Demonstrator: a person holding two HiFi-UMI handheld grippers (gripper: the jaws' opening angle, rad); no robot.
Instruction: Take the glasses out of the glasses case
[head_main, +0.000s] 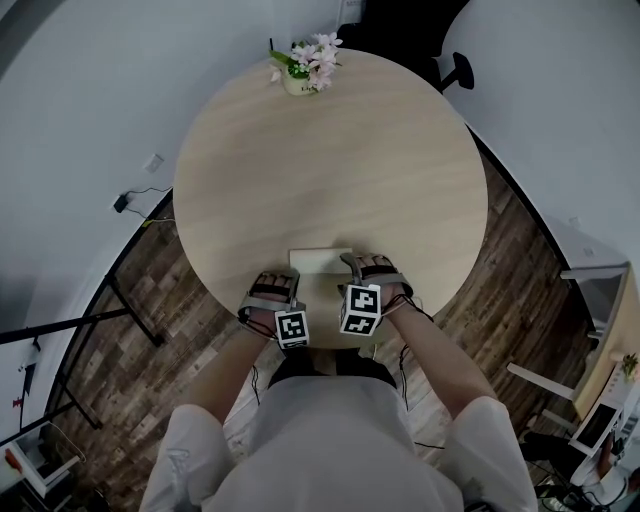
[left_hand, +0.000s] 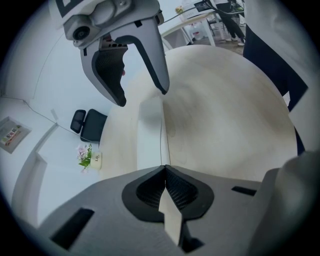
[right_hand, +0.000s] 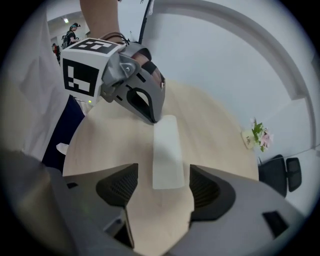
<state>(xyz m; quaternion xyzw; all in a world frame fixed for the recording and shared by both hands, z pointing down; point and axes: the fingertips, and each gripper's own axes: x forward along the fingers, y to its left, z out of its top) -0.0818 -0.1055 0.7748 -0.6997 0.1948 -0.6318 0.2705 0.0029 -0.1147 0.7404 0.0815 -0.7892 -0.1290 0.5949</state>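
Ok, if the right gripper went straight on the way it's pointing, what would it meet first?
Most likely the white glasses case, its near end lying ahead between the jaws of the open right gripper; depth is unclear, so maybe the table first.

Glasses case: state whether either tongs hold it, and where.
Nothing is held. The right tongs stand open over one end of the glasses case, pads clear; the left tongs are shut, tips at its other end.

I hold two grippers, a left gripper (left_hand: 164, 170) and a right gripper (right_hand: 157, 186), I see one round table (head_main: 400, 180), one white glasses case (head_main: 320, 260), one pot of flowers (head_main: 305, 68), one black chair (right_hand: 274, 175) close by
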